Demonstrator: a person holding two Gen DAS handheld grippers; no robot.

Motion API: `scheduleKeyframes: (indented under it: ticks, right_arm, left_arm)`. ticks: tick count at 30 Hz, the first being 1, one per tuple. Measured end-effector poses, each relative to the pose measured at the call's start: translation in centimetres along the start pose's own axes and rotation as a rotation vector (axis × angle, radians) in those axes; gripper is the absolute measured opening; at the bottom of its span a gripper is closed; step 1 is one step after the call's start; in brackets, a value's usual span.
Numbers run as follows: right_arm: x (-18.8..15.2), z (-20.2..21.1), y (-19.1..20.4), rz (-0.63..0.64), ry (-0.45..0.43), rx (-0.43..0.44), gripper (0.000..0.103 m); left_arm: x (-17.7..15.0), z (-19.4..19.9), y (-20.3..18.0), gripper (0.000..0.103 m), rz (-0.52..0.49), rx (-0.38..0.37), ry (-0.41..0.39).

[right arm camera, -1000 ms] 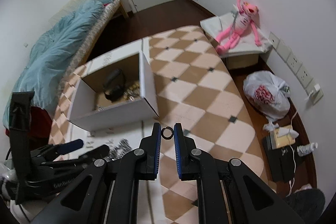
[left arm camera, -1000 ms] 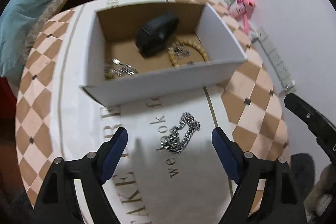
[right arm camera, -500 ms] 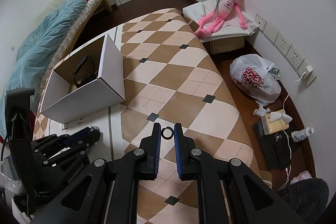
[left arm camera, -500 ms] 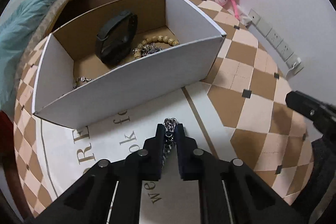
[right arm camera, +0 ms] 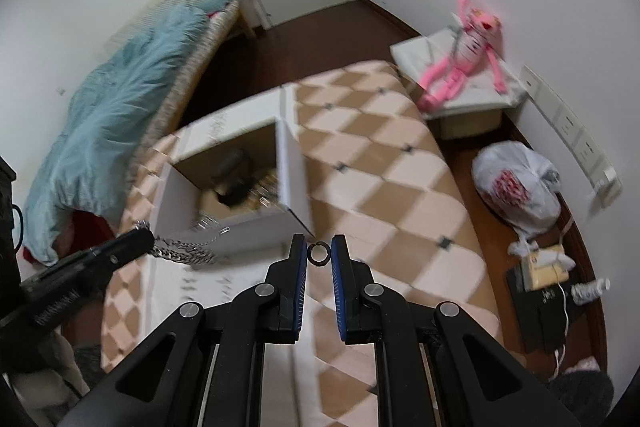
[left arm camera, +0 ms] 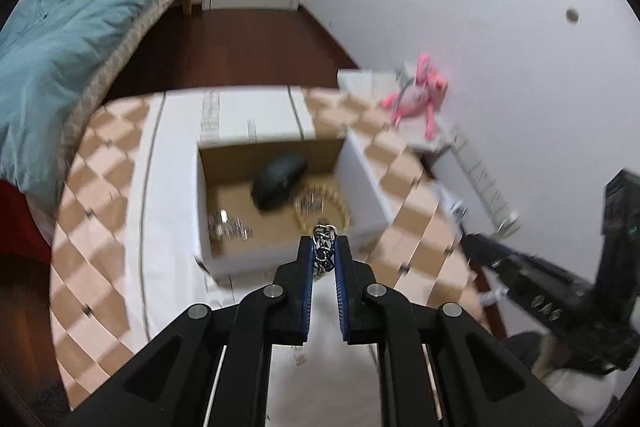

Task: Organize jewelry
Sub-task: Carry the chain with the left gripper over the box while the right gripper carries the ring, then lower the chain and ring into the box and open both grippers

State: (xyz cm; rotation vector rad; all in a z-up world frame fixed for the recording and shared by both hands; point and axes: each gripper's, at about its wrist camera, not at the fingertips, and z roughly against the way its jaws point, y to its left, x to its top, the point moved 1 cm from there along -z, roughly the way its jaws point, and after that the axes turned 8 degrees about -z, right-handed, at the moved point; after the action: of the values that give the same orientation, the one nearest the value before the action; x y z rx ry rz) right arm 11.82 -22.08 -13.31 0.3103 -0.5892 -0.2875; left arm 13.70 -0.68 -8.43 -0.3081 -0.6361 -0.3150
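Observation:
My left gripper (left arm camera: pixel 325 247) is shut on a silver chain (left arm camera: pixel 324 251) and holds it in the air just in front of the white cardboard box (left arm camera: pixel 372 203). The chain hangs from it in the right wrist view (right arm camera: pixel 184 251). The box holds a black band (left arm camera: pixel 280 183), a beaded bracelet (left arm camera: pixel 324 201) and silver pieces (left arm camera: pixel 228 227). My right gripper (right arm camera: pixel 319 254) is shut on a small black ring (right arm camera: pixel 319 254), above the table to the right of the box (right arm camera: pixel 294 179).
The checkered tablecloth (right arm camera: pixel 380 179) covers the table. A bed with a teal blanket (left arm camera: pixel 68 55) lies to the left. A pink plush toy (right arm camera: pixel 464 63) sits on a white stand. A plastic bag (right arm camera: pixel 516 187) and clutter lie on the floor at right.
My left gripper closed on the chain, lifted it off the table and now holds it higher, near the box front. My right gripper kept the ring and swung toward the box.

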Motion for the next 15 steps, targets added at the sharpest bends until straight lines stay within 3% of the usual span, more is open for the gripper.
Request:
scheduleKeyframes:
  ticks: [4, 7, 15]
  right_arm:
    - [2.9, -0.5, 2.7, 0.042, 0.009, 0.047, 0.013]
    - [5.0, -2.2, 4.4, 0.078, 0.043, 0.057, 0.013]
    - [8.3, -9.1, 7.1, 0.159, 0.185, -0.002, 0.013]
  left_arm:
    - [3.6, 1.5, 0.8, 0.008, 0.001, 0.003, -0.055]
    - [5.6, 0.8, 2.3, 0.008, 0.009, 0.011, -0.055]
    - [6.7, -4.8, 6.1, 0.008, 0.065, 0.02, 0.074]
